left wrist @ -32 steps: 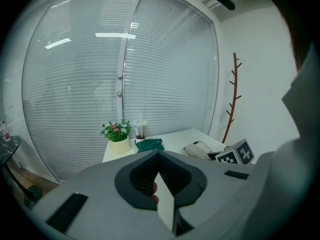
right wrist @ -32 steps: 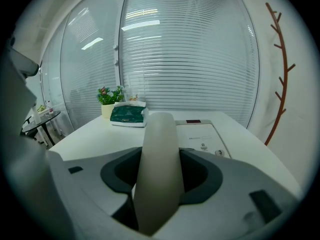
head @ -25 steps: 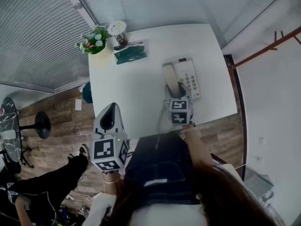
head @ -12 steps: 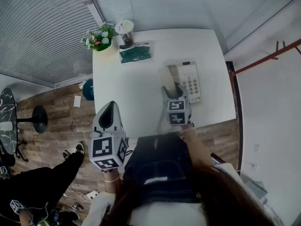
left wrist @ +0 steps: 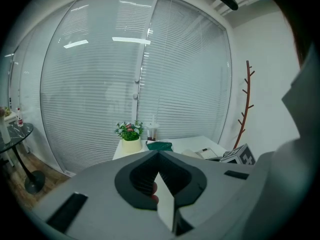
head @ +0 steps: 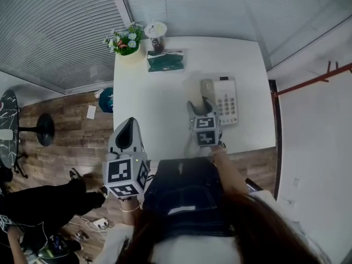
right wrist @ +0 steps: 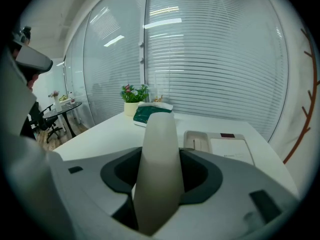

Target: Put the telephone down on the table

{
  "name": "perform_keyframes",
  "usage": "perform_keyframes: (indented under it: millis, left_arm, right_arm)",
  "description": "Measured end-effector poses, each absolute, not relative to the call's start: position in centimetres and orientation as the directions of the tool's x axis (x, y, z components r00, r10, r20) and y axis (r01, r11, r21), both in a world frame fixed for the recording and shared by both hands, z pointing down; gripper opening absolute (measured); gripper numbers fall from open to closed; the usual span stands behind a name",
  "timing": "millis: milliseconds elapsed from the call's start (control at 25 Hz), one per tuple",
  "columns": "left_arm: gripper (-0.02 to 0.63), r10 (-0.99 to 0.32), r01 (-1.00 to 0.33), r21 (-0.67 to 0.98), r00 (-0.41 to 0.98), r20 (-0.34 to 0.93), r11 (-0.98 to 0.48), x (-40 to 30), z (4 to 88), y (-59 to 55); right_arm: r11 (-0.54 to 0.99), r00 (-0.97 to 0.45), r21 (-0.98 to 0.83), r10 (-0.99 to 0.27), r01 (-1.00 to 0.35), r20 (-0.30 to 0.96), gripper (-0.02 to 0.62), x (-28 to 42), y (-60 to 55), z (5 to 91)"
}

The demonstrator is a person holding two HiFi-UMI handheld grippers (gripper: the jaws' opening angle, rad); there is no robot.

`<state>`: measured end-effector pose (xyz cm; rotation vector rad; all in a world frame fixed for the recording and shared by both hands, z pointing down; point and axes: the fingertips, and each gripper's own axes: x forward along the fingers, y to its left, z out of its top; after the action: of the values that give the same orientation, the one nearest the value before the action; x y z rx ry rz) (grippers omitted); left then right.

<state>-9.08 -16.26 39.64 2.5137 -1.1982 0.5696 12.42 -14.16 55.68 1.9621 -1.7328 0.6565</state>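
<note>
My right gripper point(head: 198, 109) is shut on the beige telephone handset point(right wrist: 159, 154), which fills the gap between its jaws and sticks out forward. In the head view the handset point(head: 193, 91) hangs over the white table point(head: 154, 103), just left of the phone base point(head: 224, 100). The base point(right wrist: 227, 146) lies flat with its cradle bare. My left gripper point(head: 130, 126) hovers off the table's near left edge, jaws together and nothing in them point(left wrist: 159, 154).
At the table's far end stand a flower pot point(head: 127, 42), a cup point(head: 156, 32) and a dark green pack point(head: 165, 60). Window blinds run behind. A red coat rack point(head: 313, 81) is at right. Another person's legs point(head: 38, 202) and a black side table point(head: 5, 125) are at left.
My right gripper with the handset has drifted slightly left, away from the phone base. The left gripper has stayed put. The head view has shifted a little.
</note>
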Motion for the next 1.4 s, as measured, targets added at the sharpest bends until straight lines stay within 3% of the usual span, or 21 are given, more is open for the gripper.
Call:
perform_keyframes:
  millis: [1400]
  left_arm:
    - [0.000,-0.784,-0.901,0.075,0.410,0.467,-0.427,-15.3,39.3,-15.7]
  right_arm:
    - [0.137,-0.121,-0.024,-0.764,-0.990,0.634,0.216,4.4,-17.6,57.1]
